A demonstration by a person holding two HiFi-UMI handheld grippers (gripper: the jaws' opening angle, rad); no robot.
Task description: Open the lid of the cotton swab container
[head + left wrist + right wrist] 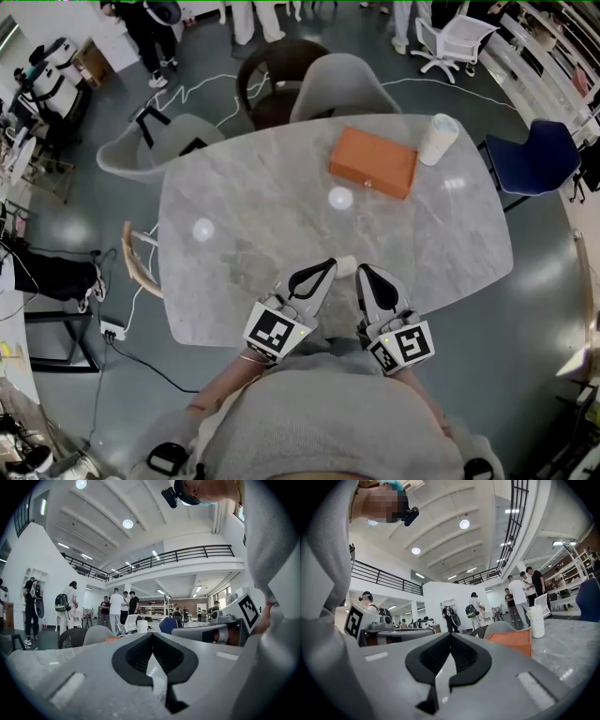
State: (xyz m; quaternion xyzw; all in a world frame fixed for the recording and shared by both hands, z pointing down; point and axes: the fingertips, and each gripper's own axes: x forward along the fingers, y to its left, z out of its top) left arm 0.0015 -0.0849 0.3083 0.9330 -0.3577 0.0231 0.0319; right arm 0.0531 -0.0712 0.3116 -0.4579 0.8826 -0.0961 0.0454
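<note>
At the table's [272, 178] near edge, left tool [327, 265] and right tool [365, 271] sit fully closed (both empty)

I see a shiny, smooth stone-look table [244, 178]; the orange box [373, 161] looks dull; the white tub [437, 139] looks like smooth plastic.

- The table [244, 202] fills the middle of the head view.
- A box [373, 161] lies on it, upper right of centre.
- The cotton swab container [437, 139] stands just right of the box.
- The left gripper [328, 265] and right gripper [364, 270] sit side by side over the table's lower edge.
- The top chair [342, 86] stands beyond the table's upper edge.
- The side chair [539, 155] stands off the table's right edge.
</note>
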